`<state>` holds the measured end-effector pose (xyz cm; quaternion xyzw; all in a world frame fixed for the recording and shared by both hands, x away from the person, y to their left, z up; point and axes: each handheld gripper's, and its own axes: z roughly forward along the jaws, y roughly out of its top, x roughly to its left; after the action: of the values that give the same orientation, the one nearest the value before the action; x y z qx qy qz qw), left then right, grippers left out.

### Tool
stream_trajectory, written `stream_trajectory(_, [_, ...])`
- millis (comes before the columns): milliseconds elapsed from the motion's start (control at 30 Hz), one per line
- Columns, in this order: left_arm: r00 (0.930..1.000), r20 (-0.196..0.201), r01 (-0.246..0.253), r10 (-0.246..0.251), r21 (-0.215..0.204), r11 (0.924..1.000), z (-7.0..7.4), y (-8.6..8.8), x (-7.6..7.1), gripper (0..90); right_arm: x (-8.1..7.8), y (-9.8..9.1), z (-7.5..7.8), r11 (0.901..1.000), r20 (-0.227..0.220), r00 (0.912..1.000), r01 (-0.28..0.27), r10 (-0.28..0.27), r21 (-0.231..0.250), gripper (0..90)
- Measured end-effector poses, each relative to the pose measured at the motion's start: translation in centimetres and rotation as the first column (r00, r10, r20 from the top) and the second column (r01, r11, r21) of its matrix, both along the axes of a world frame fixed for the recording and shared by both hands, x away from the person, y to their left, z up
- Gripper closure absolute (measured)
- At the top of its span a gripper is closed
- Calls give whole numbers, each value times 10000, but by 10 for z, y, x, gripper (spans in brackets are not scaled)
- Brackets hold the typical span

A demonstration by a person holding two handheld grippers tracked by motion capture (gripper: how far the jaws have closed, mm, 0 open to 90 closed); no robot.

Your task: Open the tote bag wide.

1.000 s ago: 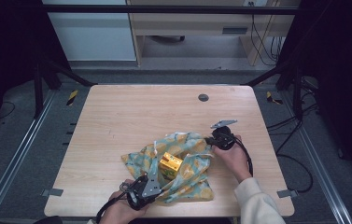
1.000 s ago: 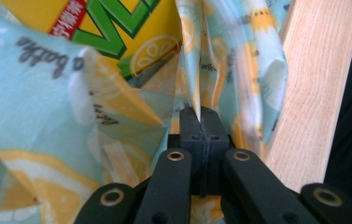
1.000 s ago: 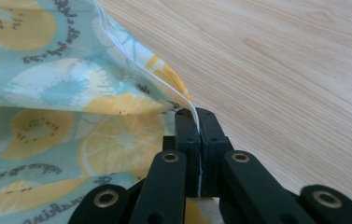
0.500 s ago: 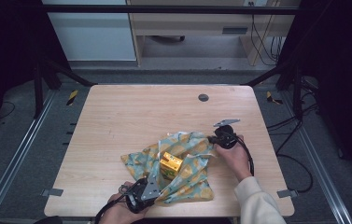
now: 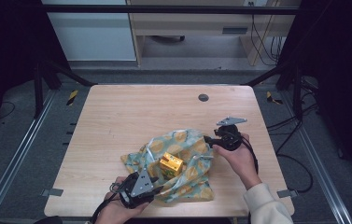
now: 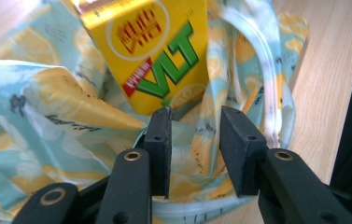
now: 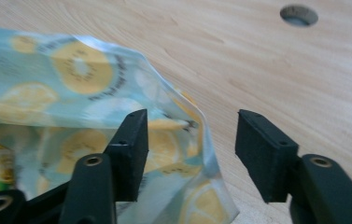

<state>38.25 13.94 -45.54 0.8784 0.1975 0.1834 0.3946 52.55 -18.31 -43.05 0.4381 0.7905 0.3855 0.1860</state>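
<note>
A wooden table [image 5: 117,121] with rounded corners is shown; its far half is bare except for a round hole [image 5: 203,97] near the far edge, and open room is left at both sides. On the near half, right of centre, a crumpled lemon-print bag [image 5: 190,175] in pale blue and yellow is spread, reaching close to the near edge. A yellow drink carton [image 5: 171,164] with red and green lettering is seen lying on the bag's middle. The left gripper [image 5: 151,184] is held low at the bag's near-left corner, aimed at the carton; its jaws have just been opening and stand slightly apart, nothing pinched. The right gripper [image 5: 207,139] is raised at the bag's far-right edge; its jaws have just been opening, the bag's edge loose between them.
</note>
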Motion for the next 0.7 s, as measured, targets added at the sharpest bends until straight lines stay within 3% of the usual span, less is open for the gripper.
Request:
stream_trajectory(133, [9995,231,-194,204,-429,9989,8,4,-1,621,-15,7,12,9993,404,9987,-321,313,209,410])
stream_trajectory(233, [9985,334,-414,443,-823,9957,15,9,1,619,-23,16,15,9966,570,9950,-826,821,58,406])
stream_trajectory(400, [9955,370,-814,872,-1372,9872,27,18,4,615,-36,26,10,9914,321,9910,-1288,1296,-247,404])
stream_trajectory(600, [9895,714,-1101,1257,-1909,9754,44,25,9,602,-56,30,-1,9862,4,9871,-1597,1598,-428,402])
stream_trajectory(700, [9851,886,-1287,1472,-1863,9740,50,25,18,577,-66,31,-6,9826,-60,9843,-1763,1762,-591,395])
